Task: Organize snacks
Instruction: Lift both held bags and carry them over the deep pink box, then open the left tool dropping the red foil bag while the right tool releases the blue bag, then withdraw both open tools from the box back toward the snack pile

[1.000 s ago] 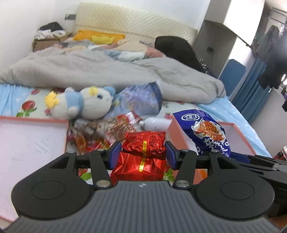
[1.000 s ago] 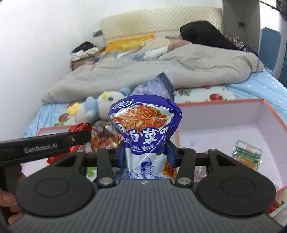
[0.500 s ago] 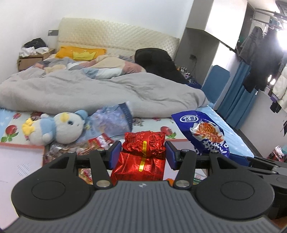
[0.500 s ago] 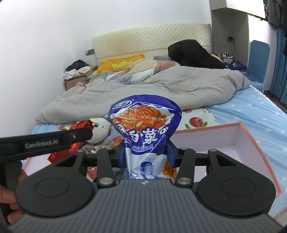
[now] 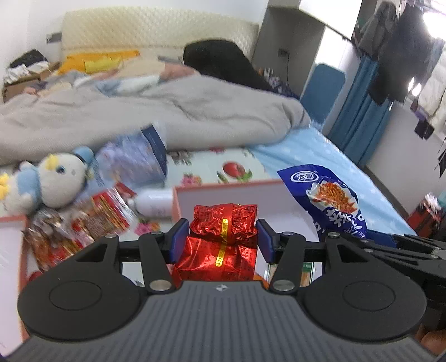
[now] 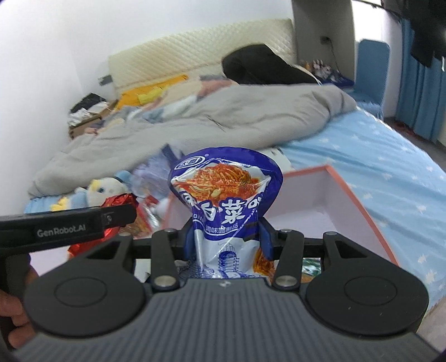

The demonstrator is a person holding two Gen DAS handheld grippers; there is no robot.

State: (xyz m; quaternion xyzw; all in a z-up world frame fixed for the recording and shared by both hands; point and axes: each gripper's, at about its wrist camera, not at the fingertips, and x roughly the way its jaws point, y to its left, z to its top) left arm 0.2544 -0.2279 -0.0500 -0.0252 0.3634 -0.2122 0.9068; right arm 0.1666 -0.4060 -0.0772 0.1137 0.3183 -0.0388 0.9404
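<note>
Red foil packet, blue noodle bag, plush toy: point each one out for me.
red foil packet point(image 5: 224, 222), left wrist view, crinkled top.
blue noodle bag point(image 6: 225, 200), right wrist view, printed front.
plush toy point(image 5: 60, 175), left wrist view, white face.

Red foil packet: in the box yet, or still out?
Out. The red foil packet is clamped in the left tool, held above the orange-rimmed box.

Bedroom. White walls point(image 6: 50, 69). Bed with cream quilted headboard point(image 5: 156, 33), rumpled grey duvet point(image 5: 167, 111), light blue star-print sheet point(image 6: 390, 156). Blue curtains point(image 5: 359, 111) at right; bright daylight point(image 5: 432, 16) behind hanging dark clothes point(image 5: 401, 47). Blue chair point(image 5: 323, 86) beside bed.
</note>
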